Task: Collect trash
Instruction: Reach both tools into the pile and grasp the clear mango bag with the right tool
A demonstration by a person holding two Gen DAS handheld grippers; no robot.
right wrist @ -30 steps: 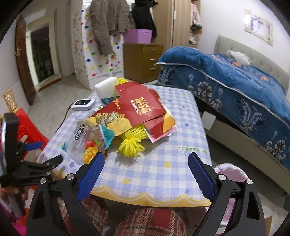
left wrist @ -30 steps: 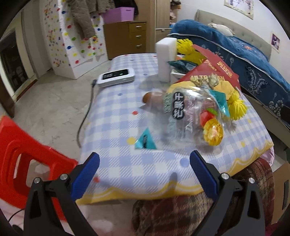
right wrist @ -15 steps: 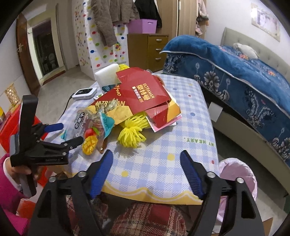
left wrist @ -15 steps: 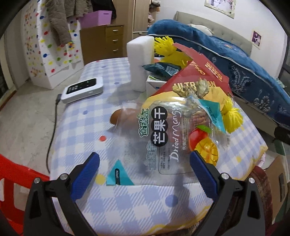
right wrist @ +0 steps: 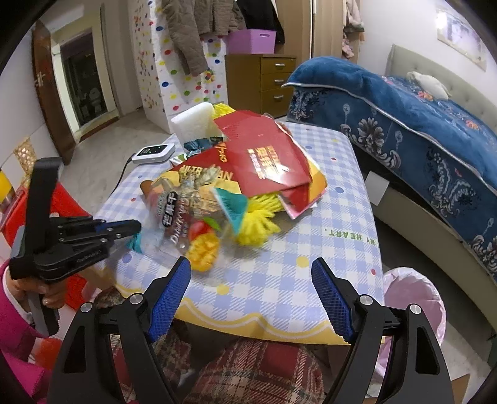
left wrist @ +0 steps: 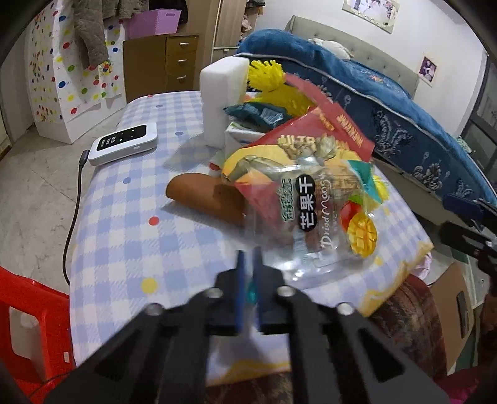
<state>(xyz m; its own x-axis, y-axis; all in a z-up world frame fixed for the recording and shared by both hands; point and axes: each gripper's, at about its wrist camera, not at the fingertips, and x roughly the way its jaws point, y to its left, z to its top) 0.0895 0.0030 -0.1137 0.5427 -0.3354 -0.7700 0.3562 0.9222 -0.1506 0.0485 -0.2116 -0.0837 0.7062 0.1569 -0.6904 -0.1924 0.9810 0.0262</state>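
Teal scrap: pinched in the clenched left gripper, left of the mango bag, just off the table; first item in hand, judged.
Mango bag: on the table, uncollected.
Red carton, yellow pom-poms, foam block: behind and right of the bag, untouched.
Right gripper: jaws wide, empty, near edge.
Pink bin: right of the table; most remains.

**A lived-in home bedroom**

A bed with a padded grey headboard and blue floral quilt fills one side. A brown wooden chest of drawers, hanging coats (on a dotted white wardrobe) and framed wall pictures confirm it.
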